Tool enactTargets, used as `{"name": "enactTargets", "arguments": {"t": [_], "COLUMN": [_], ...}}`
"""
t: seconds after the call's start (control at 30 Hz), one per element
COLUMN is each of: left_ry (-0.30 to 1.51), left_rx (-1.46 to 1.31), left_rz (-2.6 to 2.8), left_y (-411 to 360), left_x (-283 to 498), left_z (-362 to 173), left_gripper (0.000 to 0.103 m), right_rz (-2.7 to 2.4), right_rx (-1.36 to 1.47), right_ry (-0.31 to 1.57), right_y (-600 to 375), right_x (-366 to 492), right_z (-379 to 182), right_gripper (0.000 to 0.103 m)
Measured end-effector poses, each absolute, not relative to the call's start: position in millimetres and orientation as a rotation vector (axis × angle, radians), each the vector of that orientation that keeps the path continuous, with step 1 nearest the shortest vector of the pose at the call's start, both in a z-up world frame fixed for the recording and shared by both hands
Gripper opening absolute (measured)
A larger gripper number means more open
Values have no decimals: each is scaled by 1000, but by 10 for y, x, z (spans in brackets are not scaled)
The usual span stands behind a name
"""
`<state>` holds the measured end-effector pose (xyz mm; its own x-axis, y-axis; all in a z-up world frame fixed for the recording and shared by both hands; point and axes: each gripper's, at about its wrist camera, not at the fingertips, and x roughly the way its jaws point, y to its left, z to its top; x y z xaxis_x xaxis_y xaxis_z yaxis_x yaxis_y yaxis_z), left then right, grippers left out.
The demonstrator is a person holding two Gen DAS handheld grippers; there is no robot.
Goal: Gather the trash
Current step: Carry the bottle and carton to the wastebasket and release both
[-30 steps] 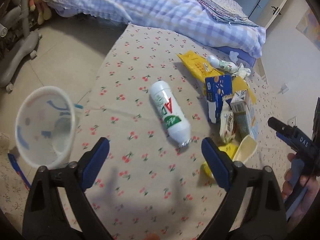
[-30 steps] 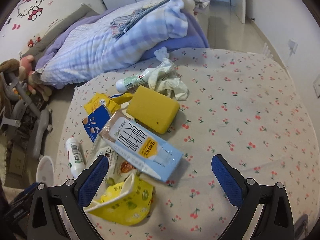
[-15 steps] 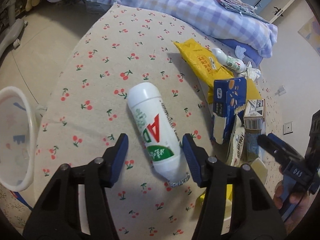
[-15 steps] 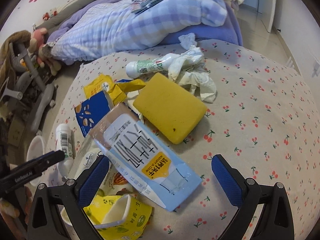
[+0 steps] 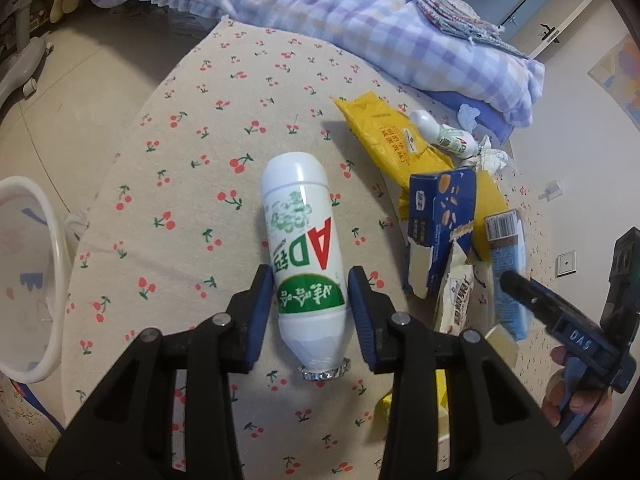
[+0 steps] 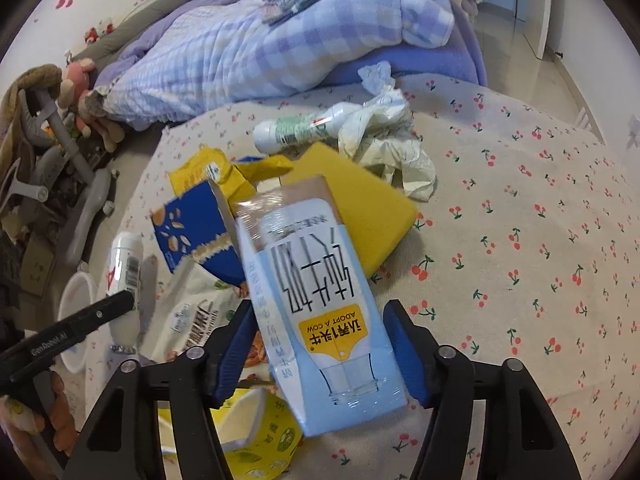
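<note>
A white AD milk bottle (image 5: 302, 240) lies on the cherry-print tablecloth (image 5: 192, 184). My left gripper (image 5: 310, 308) has its blue pads against both sides of the bottle's lower body and is shut on it. My right gripper (image 6: 320, 356) straddles a light blue milk carton (image 6: 320, 300) lying flat, with its pads close on either side of it. The carton rests on a pile of trash: a blue snack box (image 6: 192, 232), a yellow sponge (image 6: 360, 204), a yellow cup (image 6: 256, 432).
A white bin (image 5: 28, 280) stands on the floor left of the table. A second small bottle (image 6: 300, 130) and crumpled tissue (image 6: 392, 144) lie at the far side. A yellow wrapper (image 5: 388, 136) lies beside the pile. A bed with a checked quilt (image 5: 320, 12) lies behind.
My left gripper moved in over the bottle and closed onto it. My right gripper moved forward over the milk carton and its jaws narrowed around it.
</note>
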<state>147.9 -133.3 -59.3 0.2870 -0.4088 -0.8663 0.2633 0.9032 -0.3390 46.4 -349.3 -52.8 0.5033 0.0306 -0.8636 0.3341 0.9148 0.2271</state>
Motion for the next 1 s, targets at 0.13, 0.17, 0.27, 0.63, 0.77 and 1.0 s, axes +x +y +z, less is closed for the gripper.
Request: {"name": "enactTargets", "arguments": {"t": [0.13, 0.17, 0.27, 0.63, 0.77, 1.0], "left_ry": [1169, 1163, 1141, 1092, 1090, 1085], "left_rx": [-143, -148, -172, -198, -243, -296], "left_rz": [-452, -451, -446, -338, -262, -168], "left_y": [-1203, -1167, -1000, -69, 431, 1141], "left_x": [1430, 1421, 1381, 1351, 1356, 1326], "left_z": [-470, -449, -360, -268, -309, -378], "left_gripper": [40, 40, 40, 40, 40, 40], "right_rz": [-193, -195, -187, -59, 10, 134], "right_rx": [430, 432, 438, 423, 422, 383], "right_ry": [989, 982, 960, 877, 887, 978], "right_y": [-3519, -3512, -3442, -2607, -2194, -1291], "right_x": [364, 344, 302, 452, 577, 1028], "right_z": [-335, -300, -184, 270, 276, 10], "right_gripper": [63, 63, 63, 63, 63, 63]}}
